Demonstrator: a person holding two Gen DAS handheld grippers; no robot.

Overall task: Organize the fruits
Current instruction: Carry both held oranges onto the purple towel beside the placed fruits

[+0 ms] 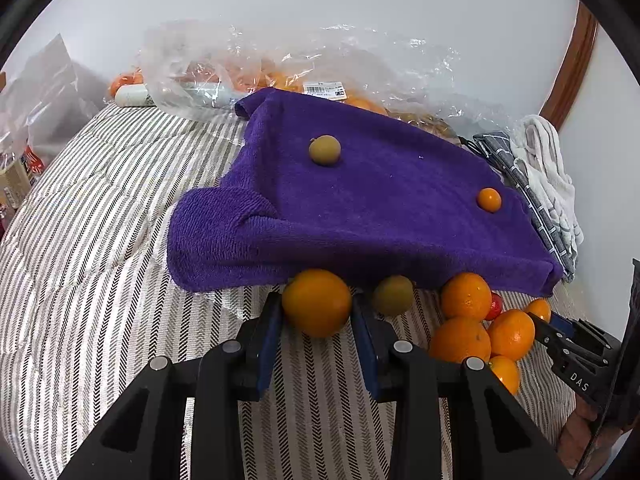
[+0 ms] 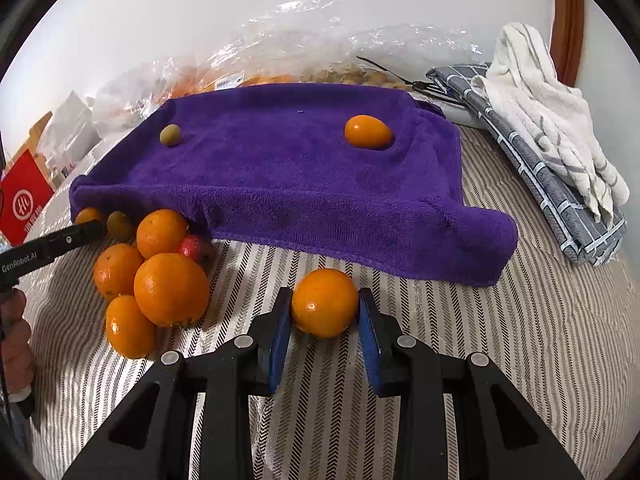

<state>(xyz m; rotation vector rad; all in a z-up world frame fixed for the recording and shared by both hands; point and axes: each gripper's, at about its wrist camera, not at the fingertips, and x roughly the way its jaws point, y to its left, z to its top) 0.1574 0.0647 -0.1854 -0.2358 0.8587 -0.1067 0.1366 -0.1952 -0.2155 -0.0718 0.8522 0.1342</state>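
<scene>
Gripping an orange [image 1: 317, 303], left gripper [image 1: 317, 312] clamped by the towel [image 1: 360, 216] edge; right gripper [image 2: 325, 312] likewise clamped on another orange [image 2: 325, 303]; pile [image 2: 160, 272] lies between them; likely pick step, next lift both onto towel beside olive fruit [image 1: 325, 150] and kumquat [image 2: 368, 132].

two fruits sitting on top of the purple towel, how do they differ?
Colour: the round fruit is dull olive green; the small orange fruit is bright orange.
Shape: the green one looks round, the orange one oval in the right wrist view.
Place: the green one lies toward the purple towel's left, the orange one toward its right.
Both rest loose on the towel, touching neither gripper.
</scene>
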